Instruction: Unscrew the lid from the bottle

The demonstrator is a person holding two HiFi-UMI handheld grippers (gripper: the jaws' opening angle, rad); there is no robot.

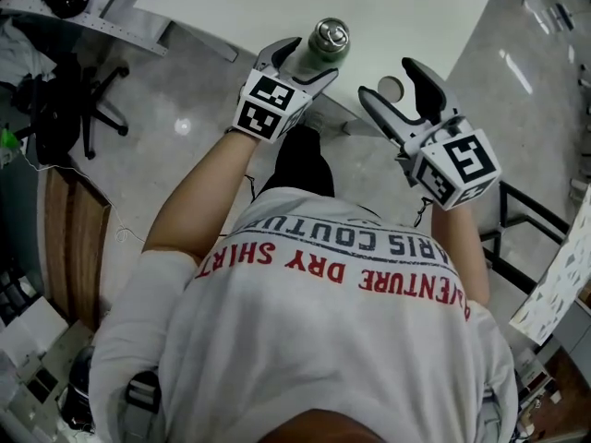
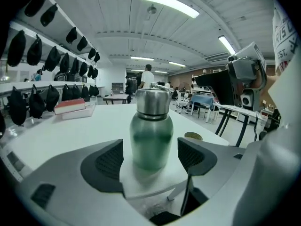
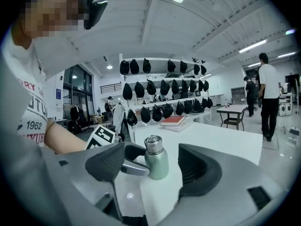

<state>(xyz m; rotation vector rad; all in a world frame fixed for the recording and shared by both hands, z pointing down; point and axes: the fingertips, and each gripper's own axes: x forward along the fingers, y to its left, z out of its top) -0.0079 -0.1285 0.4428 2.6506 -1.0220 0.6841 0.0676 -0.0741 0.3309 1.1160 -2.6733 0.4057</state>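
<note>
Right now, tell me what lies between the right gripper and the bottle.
A small round disc on the white table, near the right gripper; head view shows it.

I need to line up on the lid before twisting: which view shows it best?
Left gripper view: the lid is large, centred, side-on. The head view shows only its top; the right gripper view shows the lid small and far off.
</note>
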